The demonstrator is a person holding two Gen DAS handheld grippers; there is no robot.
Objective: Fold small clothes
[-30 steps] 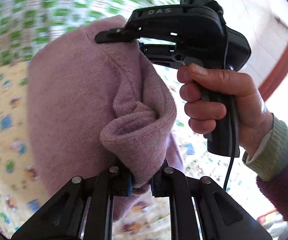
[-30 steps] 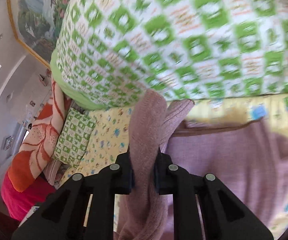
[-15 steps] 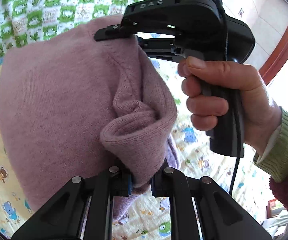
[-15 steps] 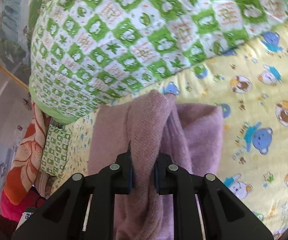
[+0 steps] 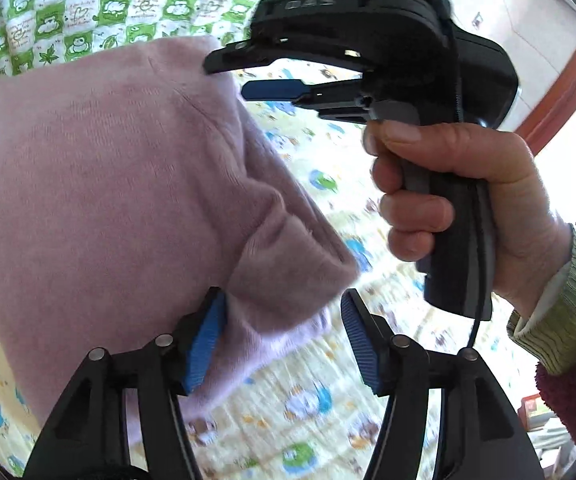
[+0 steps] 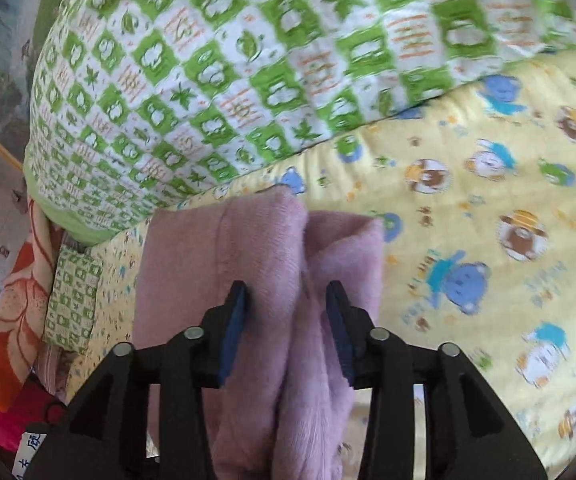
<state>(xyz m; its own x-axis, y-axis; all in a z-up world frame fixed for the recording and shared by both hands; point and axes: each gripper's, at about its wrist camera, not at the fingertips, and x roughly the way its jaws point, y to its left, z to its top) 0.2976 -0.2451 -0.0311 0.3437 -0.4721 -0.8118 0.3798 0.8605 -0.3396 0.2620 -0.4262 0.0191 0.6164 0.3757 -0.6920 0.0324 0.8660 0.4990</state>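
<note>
The pink knit garment (image 5: 100, 184) lies folded on the yellow animal-print bedsheet (image 6: 488, 208), just beside the green checked quilt (image 6: 228, 80). The left tool (image 5: 284, 336) is opening, its pads off the garment's folded edge between them. The right tool (image 6: 286, 320) is opening too, straddling a fold without pressing it.

ahead: quilt (image 6: 216, 80) bulks up behind the garment (image 6: 224, 264), blocks that way
right side: bare sheet (image 6: 488, 208), open room
left side: pillow (image 6: 74, 300) and blanket (image 6: 12, 320) crowd the edge
between grippers: garment fills the gap
</note>
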